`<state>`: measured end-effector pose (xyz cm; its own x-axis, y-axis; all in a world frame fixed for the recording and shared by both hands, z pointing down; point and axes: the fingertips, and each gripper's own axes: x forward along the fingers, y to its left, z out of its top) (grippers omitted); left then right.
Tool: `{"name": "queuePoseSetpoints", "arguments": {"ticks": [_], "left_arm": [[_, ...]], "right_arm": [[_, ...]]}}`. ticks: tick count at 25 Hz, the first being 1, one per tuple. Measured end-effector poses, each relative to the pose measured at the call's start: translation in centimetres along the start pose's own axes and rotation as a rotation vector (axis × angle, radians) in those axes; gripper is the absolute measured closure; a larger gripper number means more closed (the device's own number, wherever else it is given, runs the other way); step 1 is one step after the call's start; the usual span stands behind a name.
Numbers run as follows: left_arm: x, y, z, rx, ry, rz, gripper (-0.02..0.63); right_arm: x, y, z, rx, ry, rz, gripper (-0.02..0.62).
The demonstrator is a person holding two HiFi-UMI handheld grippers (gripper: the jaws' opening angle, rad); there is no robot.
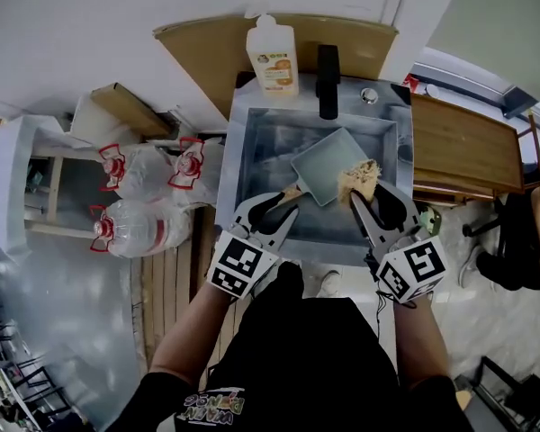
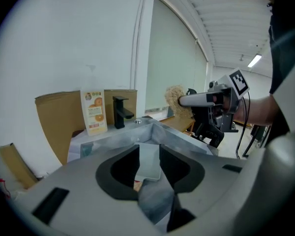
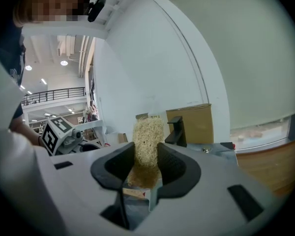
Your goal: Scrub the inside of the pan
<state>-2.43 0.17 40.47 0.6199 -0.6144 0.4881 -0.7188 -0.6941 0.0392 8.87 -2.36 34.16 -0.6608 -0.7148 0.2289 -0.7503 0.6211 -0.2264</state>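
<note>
Head view: grey square pan (image 1: pixel 328 165) in steel sink (image 1: pixel 252 151), wooden handle (image 1: pixel 292 193) toward front edge, left tool (image 1: pixel 286 202) open-jawed there, apparently to steady it; right tool (image 1: pixel 364 198) clamped on tan fibrous scrubber (image 1: pixel 358 178) at the pan's rim, ready for scrubbing.

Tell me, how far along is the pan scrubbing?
Barely begun. Done: the pan lies in the sink and the right gripper is shut on the scrubber. In hand: the scrubber is at the pan's rim, while the left gripper, jaws apart, lines up on the handle without gripping it. Left: steadying the pan and scrubbing its inside, which shows no suds.
</note>
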Motion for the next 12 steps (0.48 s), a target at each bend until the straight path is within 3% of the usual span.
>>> {"name": "queuePoseSetpoints", "arguments": {"ticks": [12], "left_arm": [[6.6,2.0,-6.5,0.041,0.249,-0.142,0.405]], "right_arm": [[3.1,-2.9,-2.9,0.064,0.070,-0.090,0.448]]}}
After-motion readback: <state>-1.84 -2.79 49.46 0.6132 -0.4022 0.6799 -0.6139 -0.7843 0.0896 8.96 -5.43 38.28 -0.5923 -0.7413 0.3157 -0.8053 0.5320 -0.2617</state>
